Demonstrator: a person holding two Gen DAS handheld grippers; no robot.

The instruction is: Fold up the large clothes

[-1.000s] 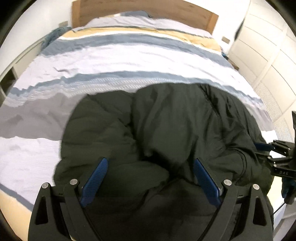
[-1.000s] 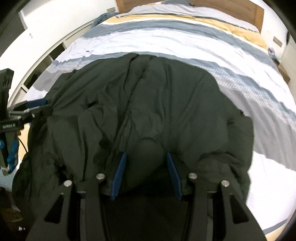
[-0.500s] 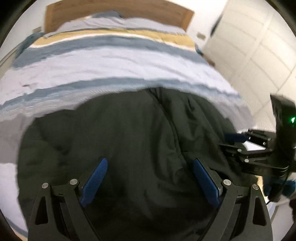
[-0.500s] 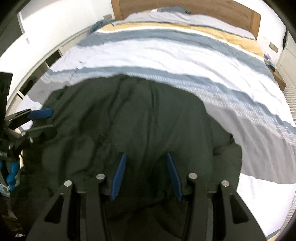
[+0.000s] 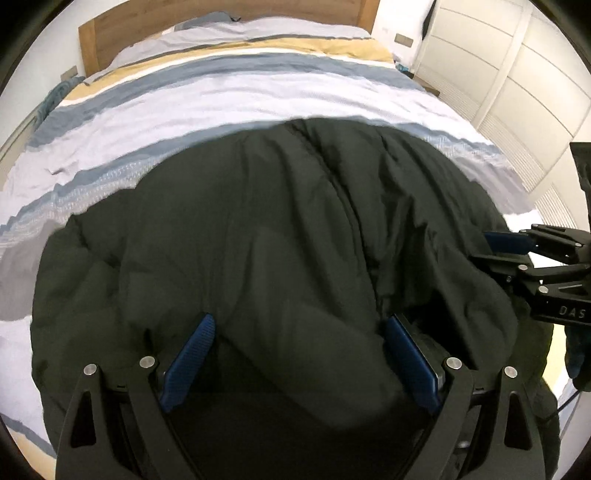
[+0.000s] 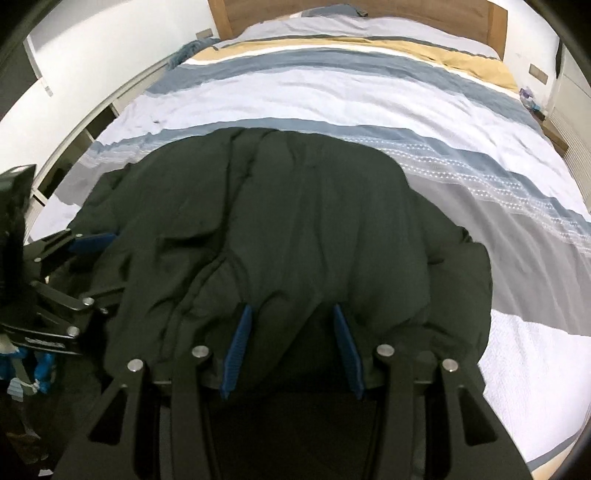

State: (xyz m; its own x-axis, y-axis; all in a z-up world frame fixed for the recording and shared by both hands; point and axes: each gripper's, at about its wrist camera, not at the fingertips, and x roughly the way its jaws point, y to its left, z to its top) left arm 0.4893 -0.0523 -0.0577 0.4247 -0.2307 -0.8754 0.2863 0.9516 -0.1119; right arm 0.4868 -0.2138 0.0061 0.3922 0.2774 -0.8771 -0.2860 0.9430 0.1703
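A dark green puffy jacket (image 5: 295, 229) lies bunched on the near half of the striped bed (image 5: 221, 96). My left gripper (image 5: 299, 354) stands wide open over the jacket's near edge. A thick roll of fabric lies between its blue pads, whose inner faces show bare. In the right wrist view the jacket (image 6: 295, 229) bulges up between the narrower jaws of my right gripper (image 6: 291, 347), which is shut on a fold of it. Each gripper shows in the other's view, the right gripper (image 5: 506, 251) at the jacket's right edge and the left gripper (image 6: 92, 262) at its left edge.
The bed's far half (image 6: 369, 92) is bare cover up to the wooden headboard (image 5: 221, 14). White wardrobe doors (image 5: 498, 66) run along the right side. Low open shelving (image 6: 74, 147) lines the left wall. A small nightstand (image 6: 554, 136) stands by the bed's far right corner.
My left gripper has dropped and slid across onto the jacket, so a thicker roll of fabric now lies between its pads. The right gripper has stayed put on its fold.
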